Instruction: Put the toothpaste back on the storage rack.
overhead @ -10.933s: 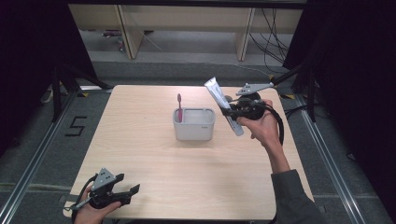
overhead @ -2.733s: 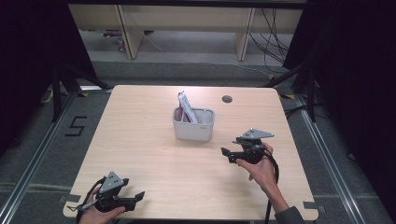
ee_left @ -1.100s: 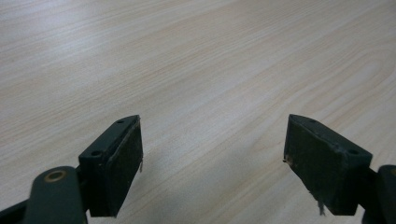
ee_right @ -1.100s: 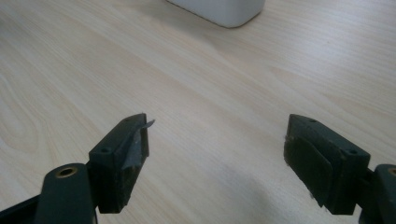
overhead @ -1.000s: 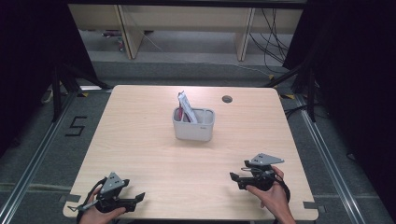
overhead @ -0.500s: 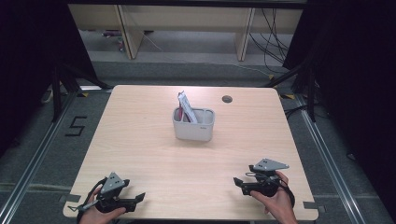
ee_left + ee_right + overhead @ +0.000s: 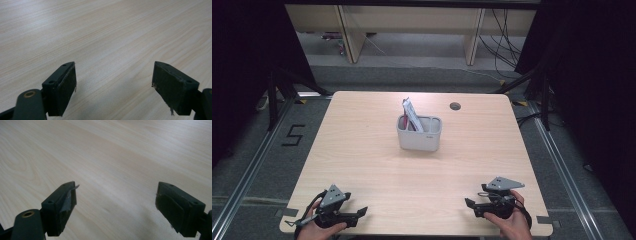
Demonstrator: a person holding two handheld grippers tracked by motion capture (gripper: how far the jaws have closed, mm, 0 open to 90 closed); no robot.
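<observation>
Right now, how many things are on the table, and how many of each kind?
Grippers: 2, the left gripper and the right gripper, both open and empty
Grey holder: 1
White tube standing in the holder: 1
Red-handled stick in the holder, too small to name: 1
Total: 5

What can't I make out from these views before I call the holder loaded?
- Inside of the grey holder, high view: its front wall hides the lower ends of the white tube and the red-handled item.
- Printing on the tube, high view: too small to read.
- What the red-handled item is: too small and mostly hidden by the tube.
- Left gripper and right gripper: both gripper views show open fingers over bare table, with the holder out of frame.
</observation>
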